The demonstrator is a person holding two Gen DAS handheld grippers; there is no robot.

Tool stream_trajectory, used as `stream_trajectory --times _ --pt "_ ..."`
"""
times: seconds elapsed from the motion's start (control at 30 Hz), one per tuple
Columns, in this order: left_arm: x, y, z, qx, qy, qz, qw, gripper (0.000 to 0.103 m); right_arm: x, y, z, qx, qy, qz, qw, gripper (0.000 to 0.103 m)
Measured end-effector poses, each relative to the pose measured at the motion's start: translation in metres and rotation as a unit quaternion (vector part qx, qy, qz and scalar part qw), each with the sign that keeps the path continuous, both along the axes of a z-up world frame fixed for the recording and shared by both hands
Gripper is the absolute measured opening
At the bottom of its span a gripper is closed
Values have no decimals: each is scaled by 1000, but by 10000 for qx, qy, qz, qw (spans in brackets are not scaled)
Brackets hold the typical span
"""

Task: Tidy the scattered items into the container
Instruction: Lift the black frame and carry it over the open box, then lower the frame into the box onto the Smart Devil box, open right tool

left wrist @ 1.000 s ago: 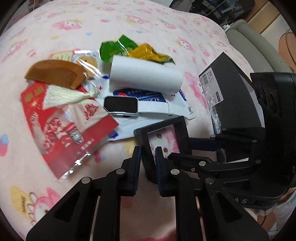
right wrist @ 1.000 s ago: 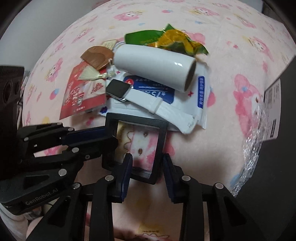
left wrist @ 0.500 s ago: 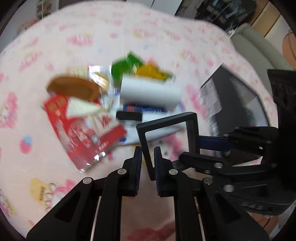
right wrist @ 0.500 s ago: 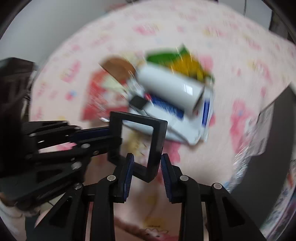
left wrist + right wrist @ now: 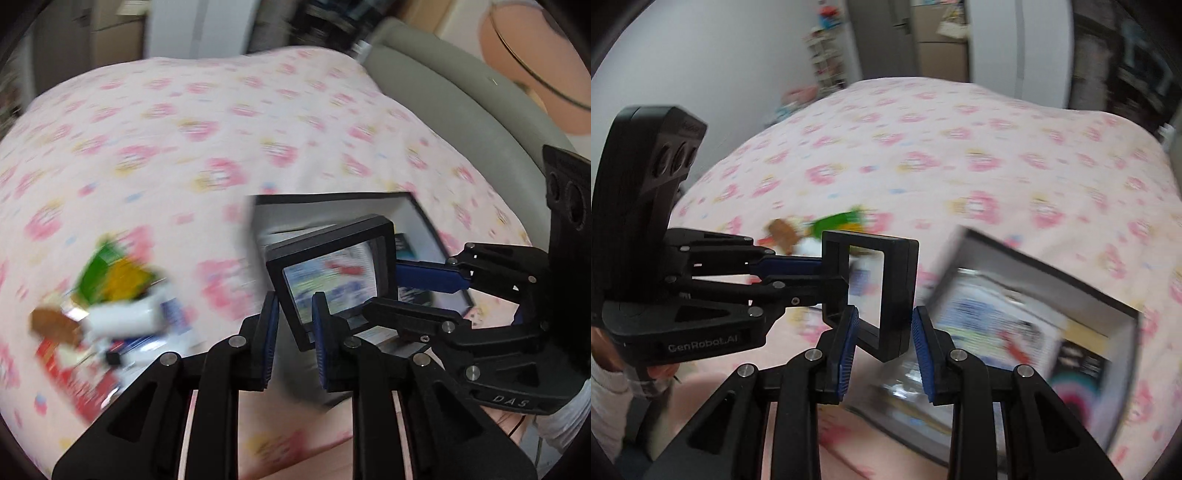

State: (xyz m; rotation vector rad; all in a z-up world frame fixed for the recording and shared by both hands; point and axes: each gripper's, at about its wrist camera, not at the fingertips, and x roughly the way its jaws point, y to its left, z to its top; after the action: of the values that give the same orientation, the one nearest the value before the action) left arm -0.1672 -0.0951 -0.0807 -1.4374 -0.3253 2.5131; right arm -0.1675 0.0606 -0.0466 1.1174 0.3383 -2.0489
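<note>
- Clutter pile [image 5: 99, 314] sat blurry at far left on the pink bedspread [image 5: 192, 147].
- Left gripper [image 5: 293, 328] and right gripper [image 5: 882, 345] each pinched, I think, the black frame [image 5: 332, 273].
- Frame hung over the open box [image 5: 1034, 325].

One frame [image 5: 328, 266], one box [image 5: 424, 221], two claws [image 5: 293, 332].
</note>
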Motion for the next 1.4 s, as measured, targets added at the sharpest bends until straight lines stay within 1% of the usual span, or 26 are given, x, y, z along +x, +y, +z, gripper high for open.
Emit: stream_trajectory --times 0.13,0.23,0.3,0.37,0.47,0.53,0.63,0.7,0.87,0.97,1.1,1.13,1.2,1.27,1.37,1.4 --pt "-47 64 -14 99 -270 -545 9981 16 -33 55 -14 137 -87 -565 9983 27" --pt "-69 101 -39 106 -608 -829 9946 16 -49 78 -32 250 -166 -806 9963 28" --pt "-80 117 -56 99 -835 -974 9917 16 -59 92 -45 327 -217 -951 9947 28" --pt "-91 127 -70 116 -993 -996 9900 17 -70 103 -58 374 -294 -1083 9930 28" --pt "-102 133 -85 100 -1133 -990 9886 17 -87 115 -78 349 -498 -1225 9906 28" --pt "-106 134 -92 86 -1180 -1014 9878 17 -93 118 -87 399 -593 -1211 9901 28" --pt "-110 132 -98 138 -1176 -1117 9867 17 -95 118 -95 558 -589 -1091 9907 27" --pt "-109 129 -99 209 -1115 -1211 9861 17 -95 119 -95 552 -601 -1092 9907 27" --pt "-108 115 -94 558 -932 -1336 9851 17 -95 125 -91 500 -573 -1233 9894 27" --pt "-107 105 -88 650 -769 -1403 9850 17 -93 126 -93 517 -628 -1161 9899 27" --pt "-106 102 -94 770 -763 -1433 9837 17 -89 124 -97 571 -722 -1000 9907 27" --pt "-106 102 -98 821 -828 -1457 9824 17 -86 120 -100 619 -770 -885 9912 27" --pt "-107 101 -103 1070 -1006 -1541 9771 17 -82 113 -105 714 -847 -725 9912 28" --pt "-106 103 -103 1203 -1081 -1648 9730 17 -81 108 -110 780 -936 -628 9906 28" --pt "-110 110 -102 1047 -1107 -1723 9732 17 -82 105 -115 834 -1017 -613 9894 28" --pt "-111 113 -101 926 -1079 -1693 9753 17 -84 105 -115 833 -999 -644 9894 28"
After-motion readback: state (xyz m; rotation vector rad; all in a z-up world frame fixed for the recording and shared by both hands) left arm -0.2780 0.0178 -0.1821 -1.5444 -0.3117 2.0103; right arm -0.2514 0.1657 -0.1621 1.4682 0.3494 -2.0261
